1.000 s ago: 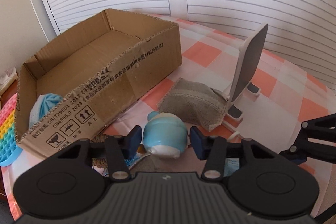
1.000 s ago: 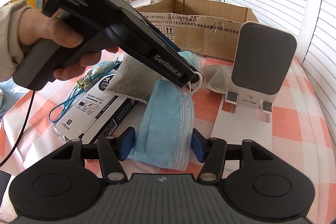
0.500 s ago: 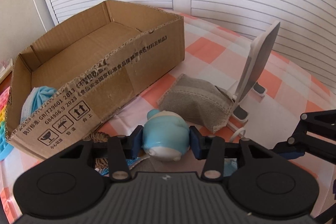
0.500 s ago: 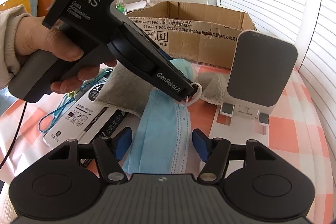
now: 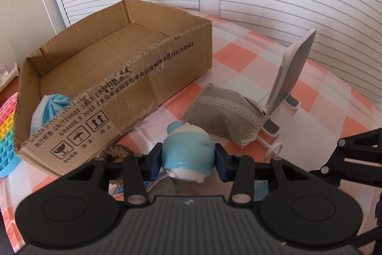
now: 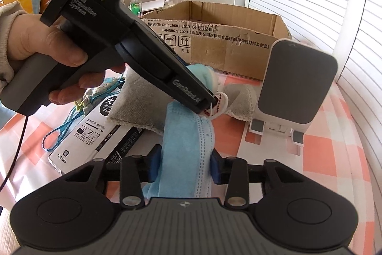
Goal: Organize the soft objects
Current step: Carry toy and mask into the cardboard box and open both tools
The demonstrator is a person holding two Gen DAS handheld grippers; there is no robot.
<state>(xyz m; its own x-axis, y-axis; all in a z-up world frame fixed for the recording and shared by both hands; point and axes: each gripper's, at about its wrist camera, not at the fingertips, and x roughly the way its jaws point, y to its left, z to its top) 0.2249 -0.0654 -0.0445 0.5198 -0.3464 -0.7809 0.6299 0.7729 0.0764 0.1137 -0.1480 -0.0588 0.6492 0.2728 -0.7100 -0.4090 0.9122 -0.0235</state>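
My left gripper (image 5: 188,160) is shut on a soft blue and white plush toy (image 5: 187,154) and holds it above the checked table, just in front of the open cardboard box (image 5: 152,78). A crumpled blue face mask (image 5: 51,109) lies in the box's left corner. In the right wrist view the left gripper (image 6: 210,102) shows from the side with the toy (image 6: 203,74) in it. My right gripper (image 6: 182,166) is shut on a flat blue face mask (image 6: 188,140). A grey cloth pouch (image 5: 224,116) lies by the phone stand.
A white and grey phone stand (image 6: 296,87) stands on the right. A black and white pen box (image 6: 95,133), a second grey pouch (image 6: 140,109) and a blue cord (image 6: 64,126) lie on the left. A rainbow pop mat (image 5: 6,130) sits left of the box.
My left gripper closed on the plush toy and lifted it a little. My right gripper closed on the flat blue mask.
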